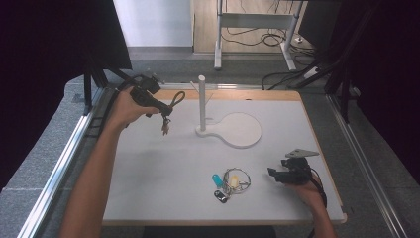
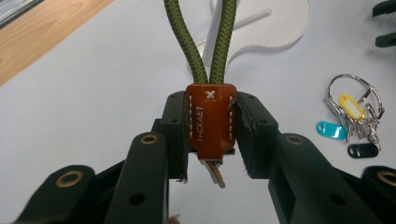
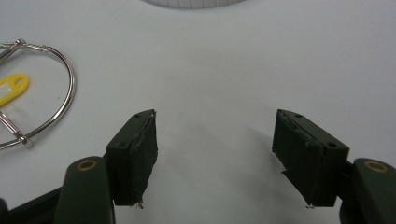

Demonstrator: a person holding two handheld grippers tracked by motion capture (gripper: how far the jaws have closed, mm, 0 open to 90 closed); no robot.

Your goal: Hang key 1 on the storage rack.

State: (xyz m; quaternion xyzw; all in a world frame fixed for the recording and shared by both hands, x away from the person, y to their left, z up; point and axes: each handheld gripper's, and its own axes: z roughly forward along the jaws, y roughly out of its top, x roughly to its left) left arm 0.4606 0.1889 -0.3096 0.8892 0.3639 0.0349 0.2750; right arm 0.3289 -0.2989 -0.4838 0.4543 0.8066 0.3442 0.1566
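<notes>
My left gripper (image 1: 159, 107) is raised over the table's far left and is shut on a brown leather tab (image 2: 210, 122) that joins an olive-green rope loop (image 2: 207, 42). In the high view the rope loop (image 1: 177, 98) sticks out toward the white post (image 1: 202, 101) of a stand. A small piece dangles below the tab (image 1: 165, 127). My right gripper (image 1: 274, 173) rests low at the near right, jaws open with bare table between them. Left of it lies a metal key ring (image 1: 236, 180) with yellow, blue and black tags.
The white stand has a round base plate (image 1: 241, 129) behind the post. In the right gripper view the key ring (image 3: 42, 93) lies at the left edge. The white board ends in a wooden rim (image 1: 247, 95) at the back.
</notes>
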